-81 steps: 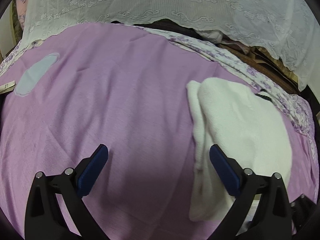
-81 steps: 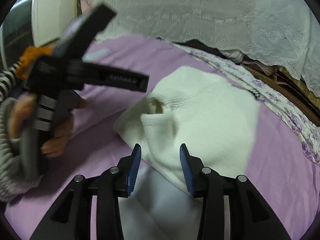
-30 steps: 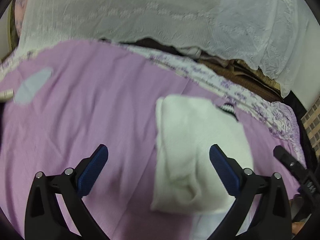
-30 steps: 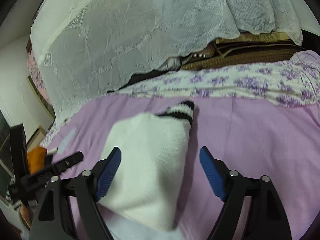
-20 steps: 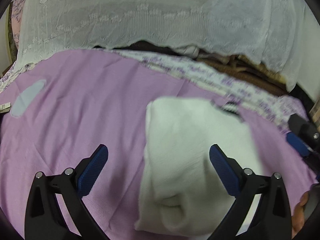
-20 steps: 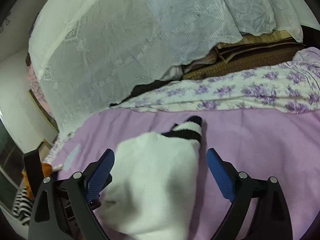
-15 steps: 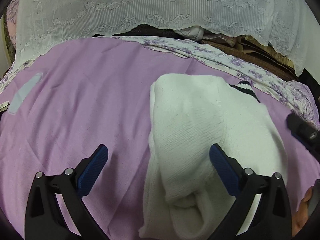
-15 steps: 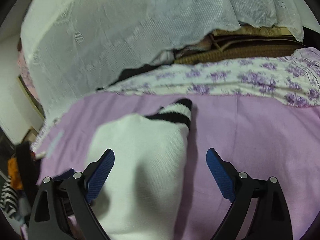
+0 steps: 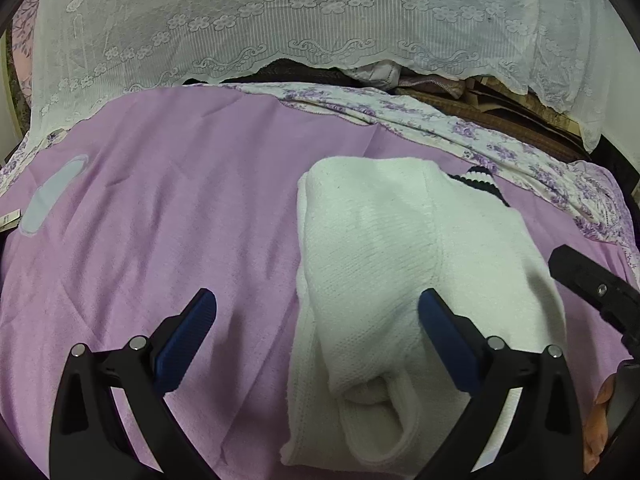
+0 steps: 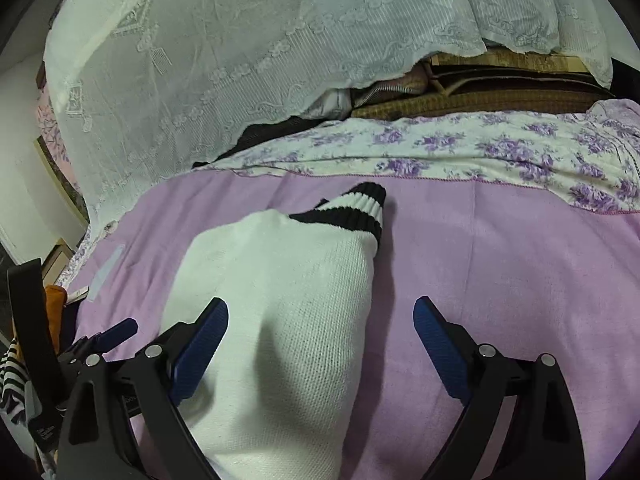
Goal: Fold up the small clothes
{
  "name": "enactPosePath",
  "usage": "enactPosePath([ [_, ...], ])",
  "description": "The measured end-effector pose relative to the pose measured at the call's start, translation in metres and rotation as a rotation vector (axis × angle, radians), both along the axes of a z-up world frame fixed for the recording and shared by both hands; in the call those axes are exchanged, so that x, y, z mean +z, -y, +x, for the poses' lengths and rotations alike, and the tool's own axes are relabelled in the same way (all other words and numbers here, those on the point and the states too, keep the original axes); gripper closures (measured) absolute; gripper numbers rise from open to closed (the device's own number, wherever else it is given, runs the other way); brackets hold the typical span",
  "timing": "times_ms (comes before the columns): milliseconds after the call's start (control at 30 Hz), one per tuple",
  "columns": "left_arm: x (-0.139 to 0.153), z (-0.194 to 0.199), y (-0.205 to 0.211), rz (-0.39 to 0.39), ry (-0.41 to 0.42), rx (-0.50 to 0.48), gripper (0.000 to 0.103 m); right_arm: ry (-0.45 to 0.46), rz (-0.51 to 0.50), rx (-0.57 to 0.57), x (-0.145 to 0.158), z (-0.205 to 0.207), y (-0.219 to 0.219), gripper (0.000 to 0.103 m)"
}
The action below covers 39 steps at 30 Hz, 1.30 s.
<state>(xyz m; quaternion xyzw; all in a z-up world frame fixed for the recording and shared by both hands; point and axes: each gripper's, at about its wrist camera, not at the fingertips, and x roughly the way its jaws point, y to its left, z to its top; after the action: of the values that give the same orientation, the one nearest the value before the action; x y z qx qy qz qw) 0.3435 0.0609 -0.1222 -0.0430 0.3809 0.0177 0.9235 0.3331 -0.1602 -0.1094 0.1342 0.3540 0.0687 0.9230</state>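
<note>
The sweater [image 9: 384, 264], white knit and folded into a long bundle, lies on the purple blanket [image 9: 180, 208] that covers the bed. In the left wrist view a pale oval patch [image 9: 52, 194] sits on the blanket at far left. The left gripper [image 9: 316, 324] is spread wide and holds nothing; its left pad is over bare blanket and its right pad over the sweater's right part, so the sweater's near end, with a rolled cuff [image 9: 380, 420], lies between them. At the right edge the tip of the right gripper [image 9: 592, 284] shows over the sweater's side. In the right wrist view the sweater's black-and-white striped rib [image 10: 352, 210] points away towards a floral sheet [image 10: 460, 148]. The right gripper's jaws are spread wide and empty, the left pad over the sweater, the right over bare blanket. Lace cloth [image 9: 320, 16] hangs behind.
</note>
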Motion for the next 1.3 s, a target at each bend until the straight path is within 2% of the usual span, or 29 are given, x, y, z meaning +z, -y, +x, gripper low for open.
enactPosePath([
  [133, 0.004, -0.004, 0.002, -0.011, 0.018, -0.022, 0.004, 0.011, 0.011, 0.008, 0.001, 0.0, 0.002, 0.009],
  [233, 0.004, -0.003, 0.002, -0.067, 0.004, -0.077, 0.004, 0.001, 0.014, 0.009, -0.003, 0.002, 0.003, 0.009],
  [333, -0.008, 0.008, -0.004, -0.186, -0.072, -0.145, 0.004, -0.016, 0.027, 0.008, -0.009, 0.005, 0.005, 0.009],
  [367, -0.017, 0.015, -0.009, -0.248, -0.122, -0.169, 0.004, -0.026, 0.038, 0.015, -0.011, 0.007, 0.006, 0.009],
  [400, -0.023, 0.019, -0.013, -0.288, -0.148, -0.172, 0.004, -0.035, 0.046, 0.022, -0.014, 0.01, 0.007, 0.009],
  [467, -0.036, 0.03, -0.025, -0.419, -0.204, -0.192, 0.004, -0.061, 0.06, 0.035, -0.02, 0.016, 0.008, 0.009],
  [567, -0.039, 0.038, -0.032, -0.491, -0.214, -0.211, 0.005, -0.107, 0.1, 0.053, -0.032, 0.028, 0.01, 0.009],
  [733, -0.041, 0.049, -0.024, -0.507, -0.22, -0.26, 0.005, -0.168, 0.25, 0.076, -0.053, 0.046, 0.017, 0.006],
  [867, -0.04, 0.05, -0.018, -0.494, -0.21, -0.277, 0.005, -0.163, 0.26, 0.108, -0.054, 0.052, 0.01, 0.007],
  [933, -0.039, 0.047, -0.012, -0.457, -0.198, -0.275, 0.005, -0.157, 0.248, 0.133, -0.054, 0.052, 0.005, 0.011],
  [1000, -0.037, 0.044, -0.01, -0.432, -0.18, -0.275, 0.012, -0.15, 0.253, 0.151, -0.053, 0.051, 0.002, 0.026],
  [1033, -0.035, 0.043, -0.008, -0.423, -0.169, -0.279, 0.014, -0.143, 0.243, 0.147, -0.051, 0.05, 0.0, 0.028],
  [1067, -0.033, 0.041, -0.006, -0.413, -0.151, -0.284, 0.022, -0.127, 0.22, 0.145, -0.049, 0.047, -0.002, 0.032],
  [1100, -0.03, 0.038, -0.006, -0.403, -0.138, -0.284, 0.028, -0.115, 0.202, 0.145, -0.047, 0.045, -0.003, 0.035],
  [1233, -0.023, 0.03, -0.005, -0.355, -0.091, -0.27, 0.039, -0.085, 0.163, 0.139, -0.043, 0.041, -0.006, 0.04],
  [1300, -0.019, 0.027, -0.008, -0.352, -0.066, -0.255, 0.052, -0.066, 0.152, 0.133, -0.04, 0.039, -0.007, 0.044],
])
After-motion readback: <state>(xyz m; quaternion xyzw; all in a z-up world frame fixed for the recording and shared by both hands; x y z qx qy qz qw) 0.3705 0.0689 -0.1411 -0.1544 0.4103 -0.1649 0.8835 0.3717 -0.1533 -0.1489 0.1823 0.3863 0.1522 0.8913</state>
